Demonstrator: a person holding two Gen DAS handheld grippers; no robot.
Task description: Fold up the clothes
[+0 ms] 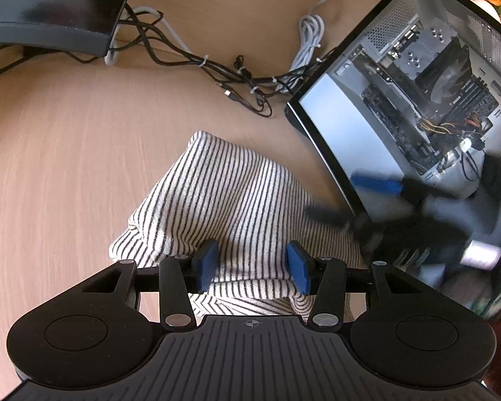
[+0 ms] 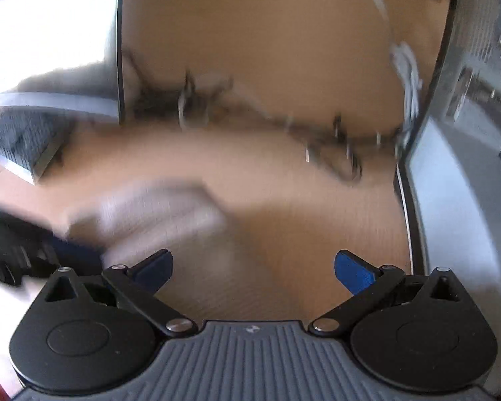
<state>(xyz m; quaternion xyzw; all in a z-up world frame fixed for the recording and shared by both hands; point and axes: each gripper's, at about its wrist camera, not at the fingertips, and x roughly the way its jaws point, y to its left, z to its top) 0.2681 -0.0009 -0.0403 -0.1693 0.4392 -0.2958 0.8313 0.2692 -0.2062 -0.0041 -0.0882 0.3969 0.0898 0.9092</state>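
A white garment with thin black stripes (image 1: 230,193) lies folded in a heap on the wooden desk (image 1: 66,167). My left gripper (image 1: 252,265) hovers low over its near edge, and its blue fingers (image 1: 206,262) straddle a fold of the cloth with a wide gap between them. In the blurred right wrist view the garment (image 2: 150,214) is a pale smear at left. My right gripper (image 2: 254,267) stands wide open over bare desk to the right of it, holding nothing. In the left wrist view that right gripper is a dark blur (image 1: 400,234) beside the cloth.
A PC tower with a glass side panel (image 1: 417,117) stands close on the right. A bundle of black and white cables (image 1: 243,80) runs across the back. A monitor (image 1: 50,6) is at the back left, with a keyboard (image 2: 23,140) below it.
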